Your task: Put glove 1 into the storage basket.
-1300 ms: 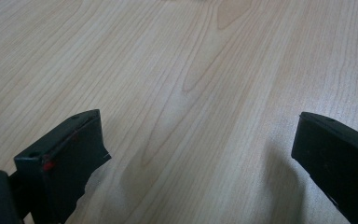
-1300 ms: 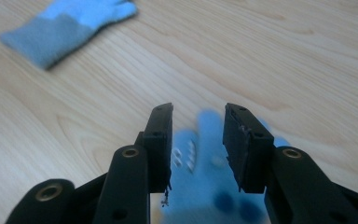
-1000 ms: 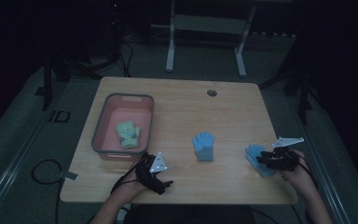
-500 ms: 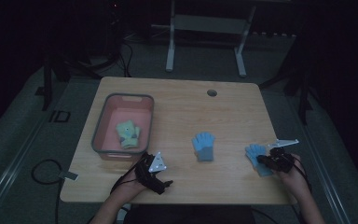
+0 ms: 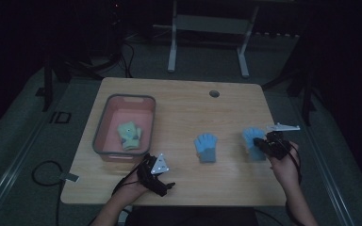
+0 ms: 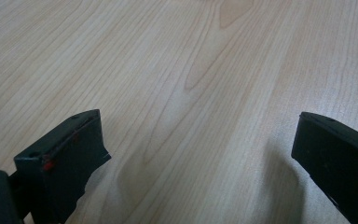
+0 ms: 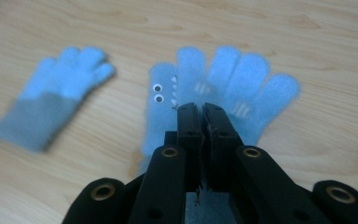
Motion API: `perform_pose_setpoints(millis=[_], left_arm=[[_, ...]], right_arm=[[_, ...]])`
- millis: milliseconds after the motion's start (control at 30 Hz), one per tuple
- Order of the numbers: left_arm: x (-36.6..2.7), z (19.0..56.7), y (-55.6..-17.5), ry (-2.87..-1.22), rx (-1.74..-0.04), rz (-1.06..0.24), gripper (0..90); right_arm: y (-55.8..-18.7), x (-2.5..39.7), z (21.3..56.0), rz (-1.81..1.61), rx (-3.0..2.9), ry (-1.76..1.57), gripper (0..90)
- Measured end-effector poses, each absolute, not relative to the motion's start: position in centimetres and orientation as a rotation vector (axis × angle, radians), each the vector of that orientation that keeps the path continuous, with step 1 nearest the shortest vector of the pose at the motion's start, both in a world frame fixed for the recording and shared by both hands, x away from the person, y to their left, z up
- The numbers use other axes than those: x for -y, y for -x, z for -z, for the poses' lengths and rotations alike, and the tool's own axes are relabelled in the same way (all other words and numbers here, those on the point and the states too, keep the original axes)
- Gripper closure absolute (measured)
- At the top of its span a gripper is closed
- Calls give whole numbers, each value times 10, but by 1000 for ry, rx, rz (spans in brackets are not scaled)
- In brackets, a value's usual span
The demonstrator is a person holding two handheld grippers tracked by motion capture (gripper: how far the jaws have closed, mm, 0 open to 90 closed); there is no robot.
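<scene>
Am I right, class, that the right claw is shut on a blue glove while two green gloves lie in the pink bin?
Not quite. The high view shows one green glove in the pink bin, not two. The right claw is indeed shut on a blue glove.

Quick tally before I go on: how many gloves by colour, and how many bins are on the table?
Blue gloves: 2, one mid-table and one at the right hand-held gripper
Green gloves: 1, a small pile in the bin; I cannot tell if it is more than one
Pink bins: 1
Total: 4 things
</scene>
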State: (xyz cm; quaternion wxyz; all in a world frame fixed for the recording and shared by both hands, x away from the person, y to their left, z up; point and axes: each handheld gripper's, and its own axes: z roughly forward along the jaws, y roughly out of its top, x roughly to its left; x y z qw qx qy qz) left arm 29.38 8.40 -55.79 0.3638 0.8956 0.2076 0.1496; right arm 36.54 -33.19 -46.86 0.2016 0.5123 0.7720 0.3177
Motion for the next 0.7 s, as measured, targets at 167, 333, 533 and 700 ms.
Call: perform_pose_setpoints(millis=[167,333,533,700], left_arm=[[-84,558,-294,-2306,-528,-378,25],[-84,558,-293,-2309,-525,-378,25],[-84,558,-294,-2305,-525,-378,25],[-84,558,-294,-2307,-522,-381,25]], right_arm=[[-369,302,470,-866,-2136,-1443,862],[-371,276,480,-868,-2131,-1460,862],[-383,265,505,-827,-2128,-1526,859],[-391,261,524,-784,-2168,-1560,838]])
